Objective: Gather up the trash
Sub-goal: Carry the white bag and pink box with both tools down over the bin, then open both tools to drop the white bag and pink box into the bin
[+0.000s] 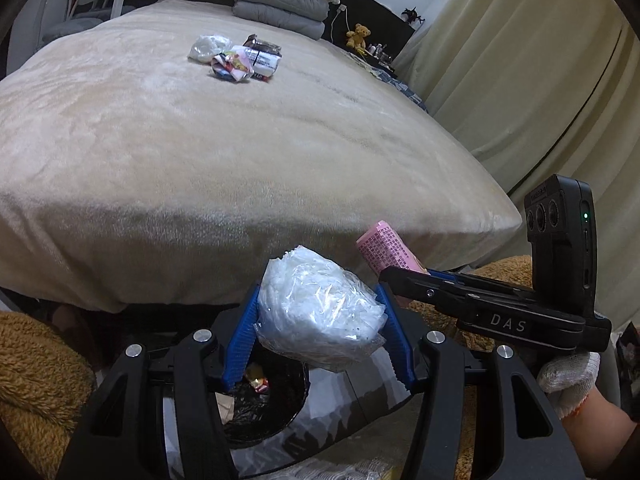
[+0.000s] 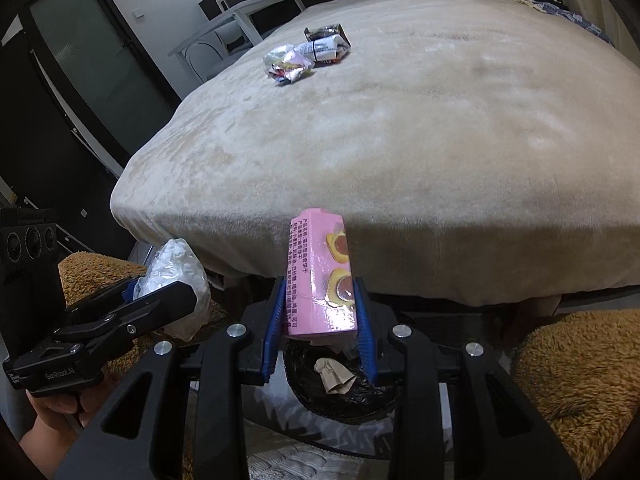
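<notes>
My left gripper (image 1: 318,326) is shut on a crumpled clear plastic bag (image 1: 320,312), held above a black-lined trash bin (image 1: 276,420) on the floor at the foot of the bed. My right gripper (image 2: 320,320) is shut on a pink snack box (image 2: 320,276), upright between the blue pads, right over the same bin (image 2: 340,400). Each gripper shows in the other's view: the right one (image 1: 404,276) with the pink box (image 1: 386,248), the left one (image 2: 136,292) with the plastic bag (image 2: 180,272). Several wrappers (image 1: 236,58) (image 2: 308,54) lie clustered on the bed.
The beige bed (image 1: 240,140) (image 2: 400,140) fills the middle. Brown fluffy rugs (image 1: 36,368) (image 2: 580,368) flank the bin. Folded grey bedding (image 1: 280,4) and a teddy bear (image 1: 358,36) sit at the far end; curtains (image 1: 540,80) hang on the right. A gloved hand (image 1: 568,376) holds the right gripper.
</notes>
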A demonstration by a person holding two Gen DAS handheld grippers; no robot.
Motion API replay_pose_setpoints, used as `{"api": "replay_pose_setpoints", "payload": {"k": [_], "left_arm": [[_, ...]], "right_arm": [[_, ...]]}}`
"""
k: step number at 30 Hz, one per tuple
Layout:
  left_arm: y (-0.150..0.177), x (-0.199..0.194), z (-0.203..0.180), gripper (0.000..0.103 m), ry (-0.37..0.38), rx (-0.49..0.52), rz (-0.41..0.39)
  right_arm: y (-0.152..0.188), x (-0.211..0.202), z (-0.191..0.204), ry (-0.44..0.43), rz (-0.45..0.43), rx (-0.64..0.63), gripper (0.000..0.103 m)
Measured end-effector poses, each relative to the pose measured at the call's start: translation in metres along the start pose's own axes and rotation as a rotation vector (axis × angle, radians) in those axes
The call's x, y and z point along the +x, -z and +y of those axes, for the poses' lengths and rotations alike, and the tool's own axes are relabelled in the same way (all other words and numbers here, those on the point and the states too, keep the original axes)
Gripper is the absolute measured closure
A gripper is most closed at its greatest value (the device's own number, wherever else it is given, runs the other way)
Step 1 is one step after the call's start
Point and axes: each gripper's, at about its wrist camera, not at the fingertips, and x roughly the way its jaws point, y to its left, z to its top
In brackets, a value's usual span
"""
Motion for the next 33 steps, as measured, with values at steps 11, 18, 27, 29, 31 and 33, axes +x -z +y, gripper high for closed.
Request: {"api": "replay_pose_setpoints", "payload": {"k": [11, 18, 27, 29, 31, 33], "left_arm": [[0.009, 0.017, 0.022, 0.048, 0.024, -0.107, 0.102], [0.014, 0.028, 0.03, 0.048, 0.035, -0.156, 0.166], [0.018, 0.035, 0.04, 0.048, 0.005, -0.203, 0.218], [0.019, 0.035, 0.039, 0.047, 0.001, -0.206, 0.221], [0.018, 0.036, 0.039, 0.047, 0.001, -0.207, 0.221], [0.017, 0.035, 0.039, 0.047, 0.006, -0.207, 0.22]], "right_arm": [[0.01, 0.03, -0.017, -0.017, 0.16, 0.091, 0.069], [0.013, 0.046, -0.027, -0.021, 0.24, 0.158, 0.069], [0.014, 0.058, -0.032, -0.023, 0.297, 0.187, 0.069], [0.014, 0.059, -0.032, -0.023, 0.299, 0.185, 0.068], [0.014, 0.06, -0.031, -0.022, 0.3, 0.181, 0.068], [0.013, 0.062, -0.03, -0.026, 0.303, 0.183, 0.068]]}}
